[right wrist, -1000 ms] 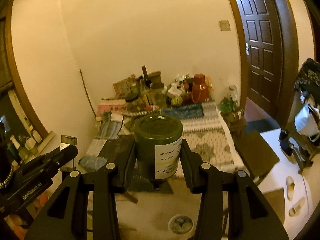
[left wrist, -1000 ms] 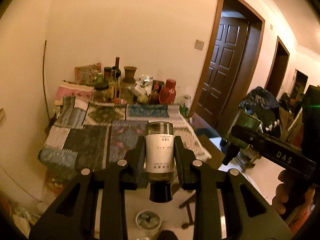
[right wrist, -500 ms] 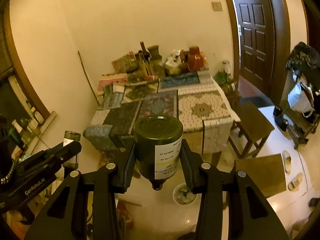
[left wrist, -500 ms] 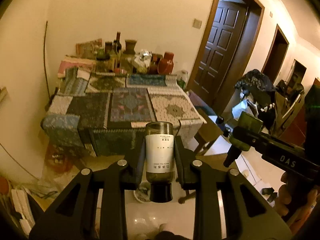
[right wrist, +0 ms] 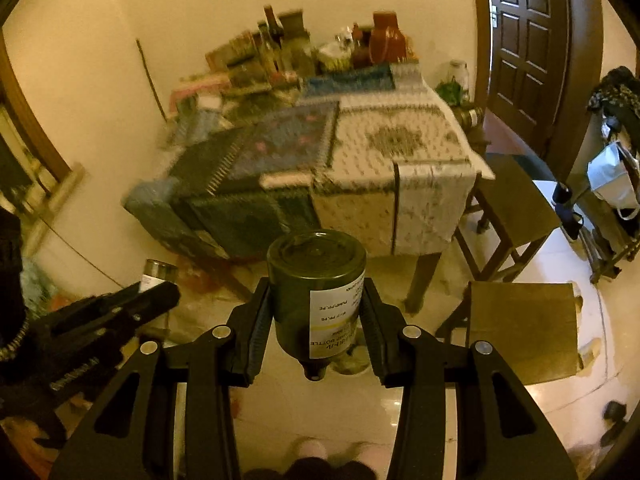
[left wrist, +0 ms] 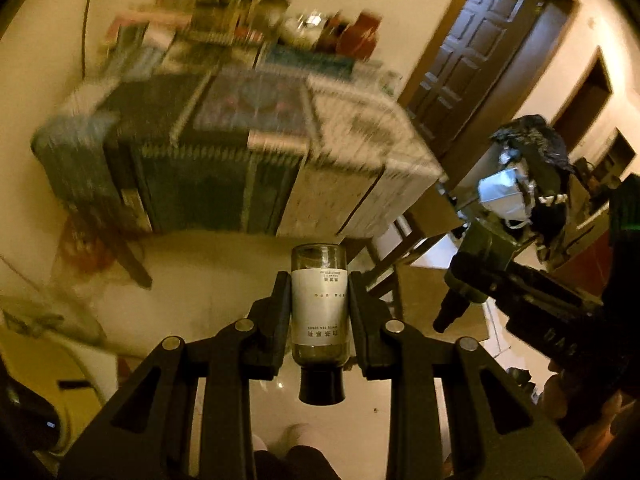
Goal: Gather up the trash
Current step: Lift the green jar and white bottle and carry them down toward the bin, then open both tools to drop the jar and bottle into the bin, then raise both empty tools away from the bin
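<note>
Glass, clear and white-labelled: in the left wrist view my left gripper (left wrist: pixel 319 312) has its jaws pinching a small bottle (left wrist: pixel 319 310) neck-down above the pale floor (left wrist: pixel 208 280), the cloth-draped worktop (left wrist: pixel 248 152) blurred beyond. In the right wrist view my right gripper (right wrist: pixel 316 312) has its jaws clamped on a dark green bottle (right wrist: pixel 312 280), also inverted, over the floor near a wooden stool (right wrist: pixel 524 332). No bin shows plainly, so I judge the carry goes best with both grips firm and both loads apart until one is found.
</note>
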{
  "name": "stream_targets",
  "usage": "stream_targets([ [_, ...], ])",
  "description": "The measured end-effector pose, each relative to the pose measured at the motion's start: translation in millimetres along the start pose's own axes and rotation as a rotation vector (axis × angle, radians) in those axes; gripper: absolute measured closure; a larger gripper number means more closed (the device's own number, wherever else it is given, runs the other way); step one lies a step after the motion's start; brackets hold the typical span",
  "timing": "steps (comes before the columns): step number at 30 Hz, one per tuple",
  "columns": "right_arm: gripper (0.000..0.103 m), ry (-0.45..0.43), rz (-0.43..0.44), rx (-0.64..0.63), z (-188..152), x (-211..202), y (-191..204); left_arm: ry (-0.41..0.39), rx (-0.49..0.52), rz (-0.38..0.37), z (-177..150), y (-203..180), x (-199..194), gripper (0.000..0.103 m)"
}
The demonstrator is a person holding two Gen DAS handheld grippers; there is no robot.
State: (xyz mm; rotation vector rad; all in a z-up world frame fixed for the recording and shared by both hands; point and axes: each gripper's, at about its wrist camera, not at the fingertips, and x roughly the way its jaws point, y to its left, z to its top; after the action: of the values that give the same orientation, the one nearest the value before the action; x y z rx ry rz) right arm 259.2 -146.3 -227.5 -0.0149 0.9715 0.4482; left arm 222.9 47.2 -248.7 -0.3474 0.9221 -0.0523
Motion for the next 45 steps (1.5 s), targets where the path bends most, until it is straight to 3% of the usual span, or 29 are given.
stream_targets([
  [7,0.064,0.137,0.031,0.015,-43,111,-29,0.114,-0.085,0.047,-51,46,114,0.076],
  [14,0.064,0.196,0.125,0.005,-64,187,-32,0.168,-0.138,0.082,-83,85,190,0.076],
  [17,0.063,0.202,0.176,0.009,-66,205,-33,0.180,-0.153,0.078,-86,92,215,0.076],
  [19,0.053,0.204,0.185,0.003,-67,213,-34,0.185,-0.151,0.080,-86,94,228,0.076],
  [21,0.042,0.200,0.149,-0.012,-65,220,-36,0.199,-0.146,0.071,-85,94,242,0.076],
  [25,0.041,0.214,0.100,-0.025,-62,229,-46,0.222,-0.122,0.079,-79,85,261,0.076],
  [28,0.041,0.230,0.095,0.001,-59,230,-58,0.257,-0.114,0.088,-74,82,269,0.061],
  [29,0.041,0.237,0.093,0.015,-57,227,-62,0.267,-0.111,0.099,-72,81,271,0.053],
  [35,0.041,0.240,0.087,0.047,-42,203,-70,0.281,-0.092,0.143,-56,72,246,0.052],
  [39,0.041,0.225,0.093,0.044,-26,177,-69,0.249,-0.088,0.148,-38,58,201,0.052],
  [45,0.041,0.170,0.122,0.016,-2,105,-54,0.154,-0.051,0.162,-12,23,111,0.052],
])
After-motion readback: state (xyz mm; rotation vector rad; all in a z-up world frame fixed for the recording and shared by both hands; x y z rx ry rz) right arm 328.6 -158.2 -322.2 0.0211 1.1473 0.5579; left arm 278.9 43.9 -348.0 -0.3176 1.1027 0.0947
